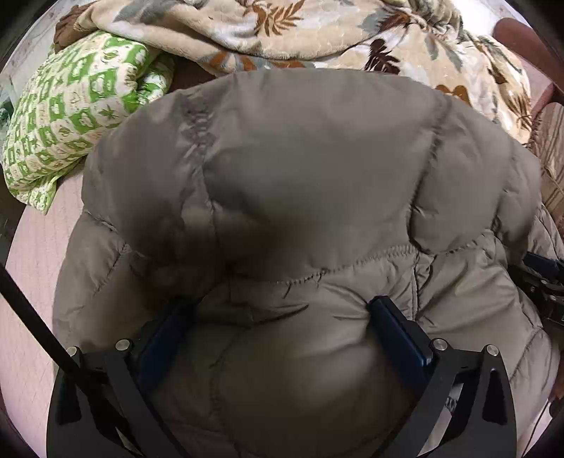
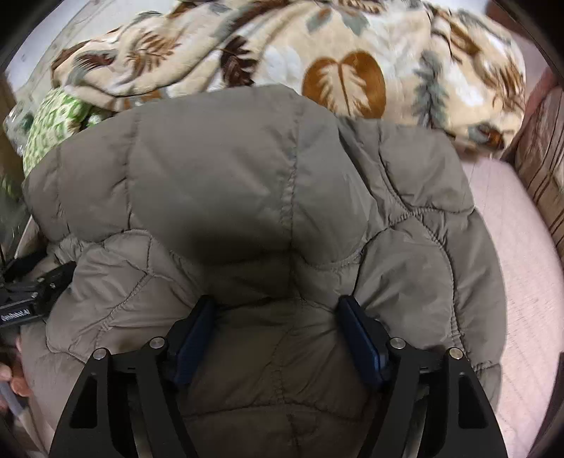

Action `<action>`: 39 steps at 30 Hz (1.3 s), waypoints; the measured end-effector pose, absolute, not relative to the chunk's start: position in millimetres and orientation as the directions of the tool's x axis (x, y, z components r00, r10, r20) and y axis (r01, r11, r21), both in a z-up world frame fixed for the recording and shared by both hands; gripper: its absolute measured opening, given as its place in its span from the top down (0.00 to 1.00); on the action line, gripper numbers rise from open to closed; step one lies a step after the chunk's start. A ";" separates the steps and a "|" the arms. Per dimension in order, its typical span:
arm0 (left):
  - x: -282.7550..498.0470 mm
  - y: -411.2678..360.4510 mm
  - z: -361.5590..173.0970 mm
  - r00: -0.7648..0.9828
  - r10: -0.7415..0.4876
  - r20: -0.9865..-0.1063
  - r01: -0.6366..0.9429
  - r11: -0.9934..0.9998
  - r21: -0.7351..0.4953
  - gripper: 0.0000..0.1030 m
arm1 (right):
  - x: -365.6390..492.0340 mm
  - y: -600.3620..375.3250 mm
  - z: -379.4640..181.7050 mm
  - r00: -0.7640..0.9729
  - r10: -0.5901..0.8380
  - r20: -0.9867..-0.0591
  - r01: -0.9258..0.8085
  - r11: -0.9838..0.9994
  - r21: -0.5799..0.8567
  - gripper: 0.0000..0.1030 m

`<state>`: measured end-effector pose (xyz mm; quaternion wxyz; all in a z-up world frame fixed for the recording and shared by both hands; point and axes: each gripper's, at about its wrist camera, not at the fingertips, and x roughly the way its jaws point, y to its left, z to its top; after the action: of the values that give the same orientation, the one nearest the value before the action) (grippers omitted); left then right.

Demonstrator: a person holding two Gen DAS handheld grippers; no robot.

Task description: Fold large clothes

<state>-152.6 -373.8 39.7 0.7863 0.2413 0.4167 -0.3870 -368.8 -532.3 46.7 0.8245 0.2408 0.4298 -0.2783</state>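
Grey-brown quilted puffer jacket (image 1: 299,176) spread on a pale pink bed sheet (image 1: 31,253), filling the centre of both wrist views, hood end toward 12 o'clock. Beyond it at 12 o'clock, touching its far edge, a cream fleece blanket with brown and grey leaf print (image 1: 282,31). At 10 o'clock in the left wrist view, a green-and-white patterned cushion (image 1: 70,105), just beside the jacket's hood.

Left gripper (image 1: 278,310) at 6 o'clock, pointed down at the jacket, jaws spread wide; a bulge of padded fabric lying between the blue pads (image 1: 402,334), which dent the cloth at their tips, but no clamping visible. Right gripper (image 2: 276,306) likewise at 6 o'clock in its own view, jaws apart, a fold of the jacket between the pads (image 2: 363,338); whether the pads press on it cannot be told for certain, though a gap seems present on each side.

At 9 o'clock in the right wrist view, the dark frame of the other gripper beside the jacket's edge, with fingertips of a hand (image 2: 14,384) at 8 o'clock. Striped brown fabric (image 2: 543,169) at 3 o'clock.
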 end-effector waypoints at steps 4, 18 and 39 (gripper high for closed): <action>-157.3 -362.7 54.5 0.370 -0.433 -0.822 0.797 0.602 0.042 0.01 | -379.3 -534.3 53.4 0.504 -0.247 -0.828 0.678 0.707 0.201 0.27; -216.7 -187.5 101.8 0.595 -0.470 -0.651 0.631 0.775 0.017 0.02 | -517.8 -425.7 104.1 0.646 -0.395 -0.654 0.712 0.621 0.328 0.54; -166.2 -202.3 45.4 0.529 -0.414 -0.741 0.578 0.815 -0.042 0.02 | -527.0 -472.5 36.5 0.629 -0.255 -0.735 0.732 0.512 0.448 0.54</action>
<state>-166.2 -202.3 45.4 0.8681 0.1048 0.3923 -0.2856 -527.0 -472.5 36.5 0.8139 0.3896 0.3062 -0.3033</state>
